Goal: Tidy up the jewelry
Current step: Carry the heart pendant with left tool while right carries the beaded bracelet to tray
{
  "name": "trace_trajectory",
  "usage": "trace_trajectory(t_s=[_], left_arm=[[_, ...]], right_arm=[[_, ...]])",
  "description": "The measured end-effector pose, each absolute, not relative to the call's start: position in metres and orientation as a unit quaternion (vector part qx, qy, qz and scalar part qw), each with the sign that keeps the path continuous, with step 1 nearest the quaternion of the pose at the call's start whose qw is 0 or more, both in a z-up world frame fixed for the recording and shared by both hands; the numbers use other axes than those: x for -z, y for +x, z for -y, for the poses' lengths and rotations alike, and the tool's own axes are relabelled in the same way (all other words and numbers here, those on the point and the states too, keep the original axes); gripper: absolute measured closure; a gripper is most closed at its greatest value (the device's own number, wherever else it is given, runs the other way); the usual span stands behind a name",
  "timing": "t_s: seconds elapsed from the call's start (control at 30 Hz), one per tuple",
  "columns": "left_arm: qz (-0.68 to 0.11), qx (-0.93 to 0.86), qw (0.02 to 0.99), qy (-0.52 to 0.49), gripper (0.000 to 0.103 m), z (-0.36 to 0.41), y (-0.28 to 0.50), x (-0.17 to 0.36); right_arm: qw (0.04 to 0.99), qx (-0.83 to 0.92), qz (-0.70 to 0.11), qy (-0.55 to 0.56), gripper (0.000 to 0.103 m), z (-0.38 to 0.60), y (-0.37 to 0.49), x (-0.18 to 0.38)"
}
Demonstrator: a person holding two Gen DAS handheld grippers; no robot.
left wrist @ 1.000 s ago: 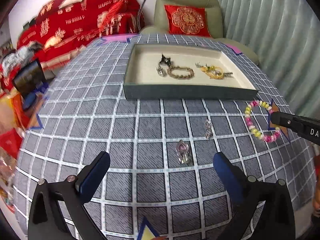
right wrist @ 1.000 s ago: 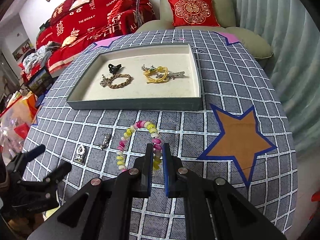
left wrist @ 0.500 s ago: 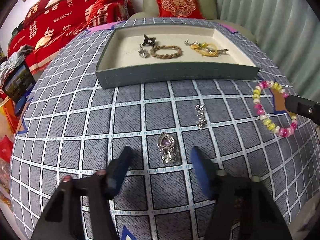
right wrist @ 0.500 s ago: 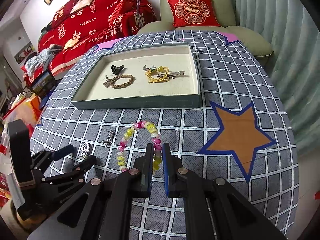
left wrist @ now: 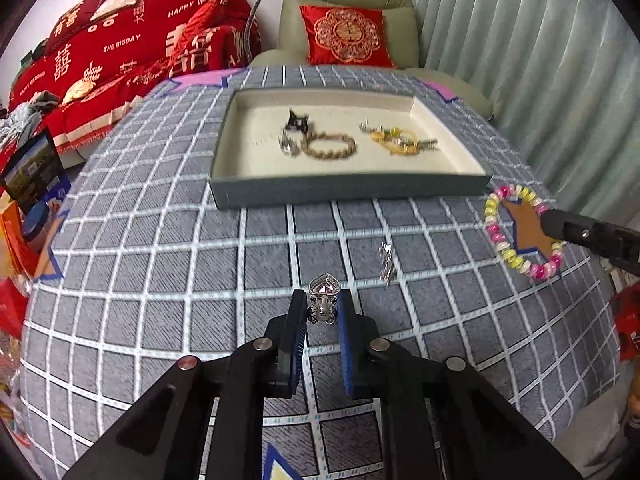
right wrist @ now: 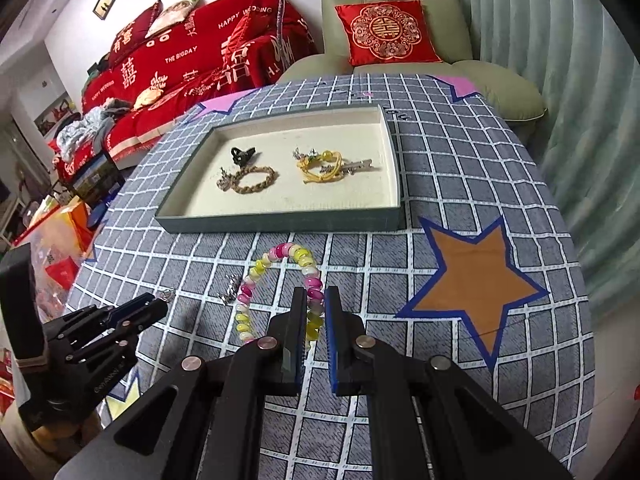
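Here, in the left wrist view, our left claw (left wrist: 323, 304) is closing on the heart pendant (left wrist: 324, 300), near the bench's (left wrist: 160, 280) front; the tray (left wrist: 344, 190) sits farther off. In the right wrist view, our right claw (right wrist: 316, 308) pinches the beaded bracelet (right wrist: 276, 284), just before the tray (right wrist: 280, 224).

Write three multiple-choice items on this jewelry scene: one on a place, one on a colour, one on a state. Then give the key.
1. Where does the braided bracelet lie?
A. in the tray
B. on the orange star
C. on the armchair

2. What colour is the star patch beside the tray?
A. green
B. orange
C. white

3. What sits between the right gripper fingers?
A. nothing
B. a key
C. the beaded bracelet

Key: 1 A, it rests on the tray's cream floor. 2 B, orange with a blue edge. 3 C, its beads are pinched between the blue pads.
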State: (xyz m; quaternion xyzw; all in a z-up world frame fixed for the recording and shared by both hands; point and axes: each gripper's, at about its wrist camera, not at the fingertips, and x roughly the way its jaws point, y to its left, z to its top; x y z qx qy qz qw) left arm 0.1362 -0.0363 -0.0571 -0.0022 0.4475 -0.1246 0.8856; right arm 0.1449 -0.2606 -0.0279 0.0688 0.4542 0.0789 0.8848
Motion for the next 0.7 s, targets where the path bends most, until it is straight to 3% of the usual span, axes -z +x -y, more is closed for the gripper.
trace_trajectory(t_s=[0.7], left_arm=[[-0.385,0.132,0.913,-0.009,0.079,0.025,0.213,-0.024]], right_arm=[[0.904,-0.077,-0.418,0.052,0.094,0.268,0.204,-0.023]])
